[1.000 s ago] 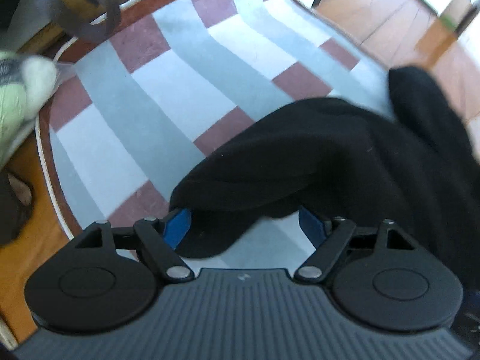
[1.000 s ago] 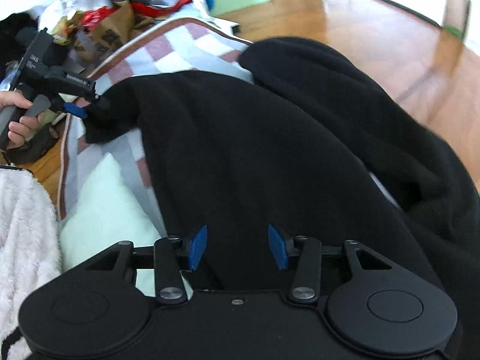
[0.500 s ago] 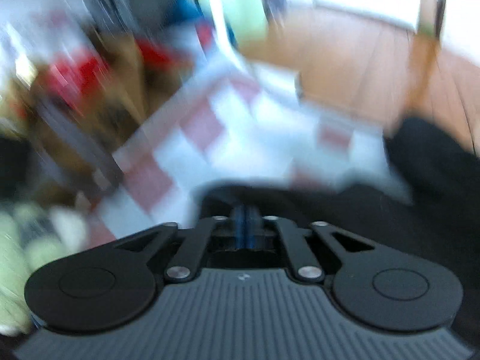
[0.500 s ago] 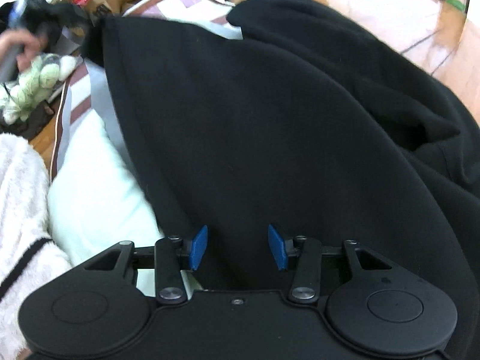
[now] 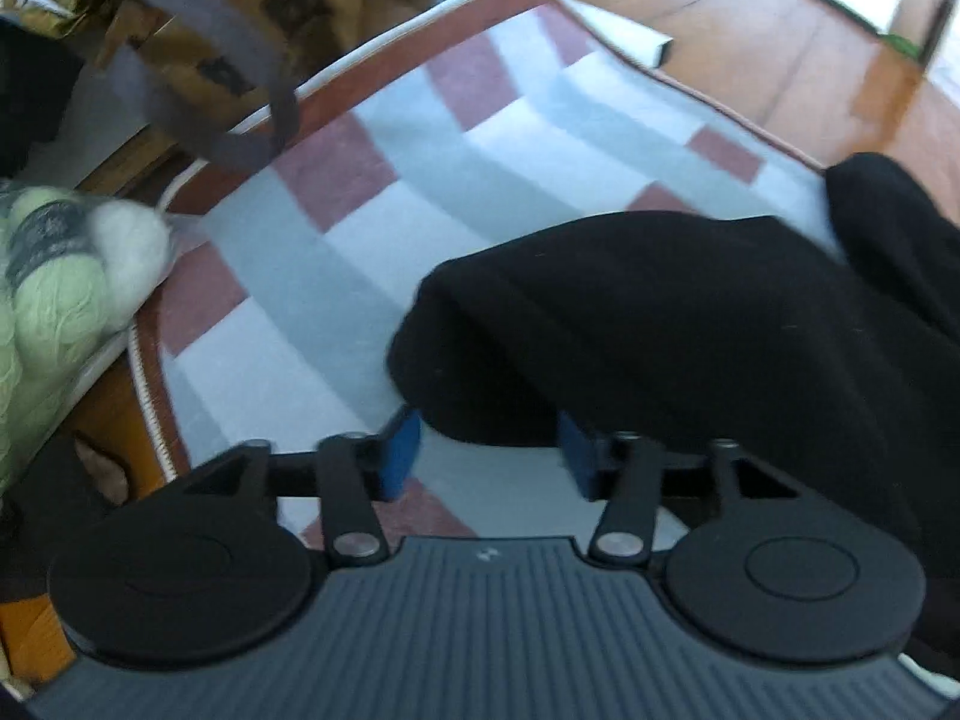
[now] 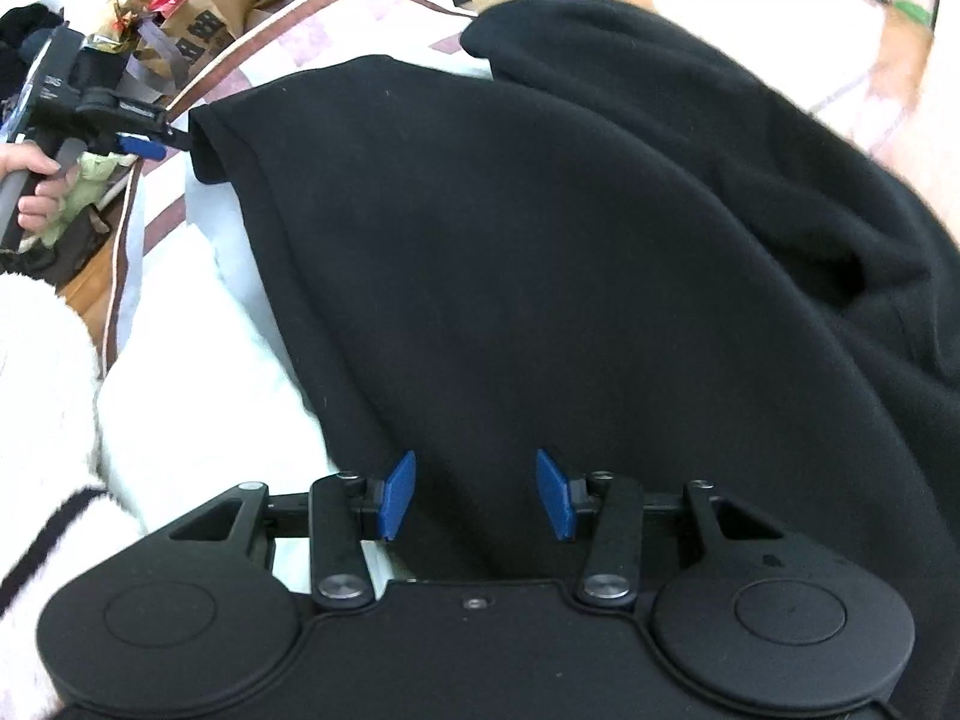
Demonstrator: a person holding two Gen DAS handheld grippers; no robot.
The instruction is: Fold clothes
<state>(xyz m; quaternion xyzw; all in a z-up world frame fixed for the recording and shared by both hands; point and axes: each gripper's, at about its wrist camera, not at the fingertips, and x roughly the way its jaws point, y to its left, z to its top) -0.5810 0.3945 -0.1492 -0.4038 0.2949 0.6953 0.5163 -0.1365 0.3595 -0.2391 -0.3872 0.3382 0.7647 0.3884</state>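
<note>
A black garment (image 6: 540, 252) lies spread over a checked blanket (image 5: 372, 192) of grey, white and rust squares. In the left wrist view its rounded black end (image 5: 600, 330) lies just past my left gripper (image 5: 489, 456), whose blue pads are apart with the cloth edge above the gap. My right gripper (image 6: 474, 495) is open, its blue pads over the garment's near edge. In the right wrist view the left gripper (image 6: 144, 144) sits at the garment's far left corner, held by a hand.
Brown paper bags and red wrapping (image 5: 252, 18) are piled beyond the blanket's edge. Pale green yarn (image 5: 54, 300) lies at the left. A white fluffy sleeve (image 6: 42, 420) and white pillow (image 6: 198, 408) are at the near left. Wooden floor (image 5: 780, 60) lies behind.
My left gripper was shut half a second ago amid fast motion; now its jaws are apart again by the garment's end. The garment lies more spread out in the right wrist view.
</note>
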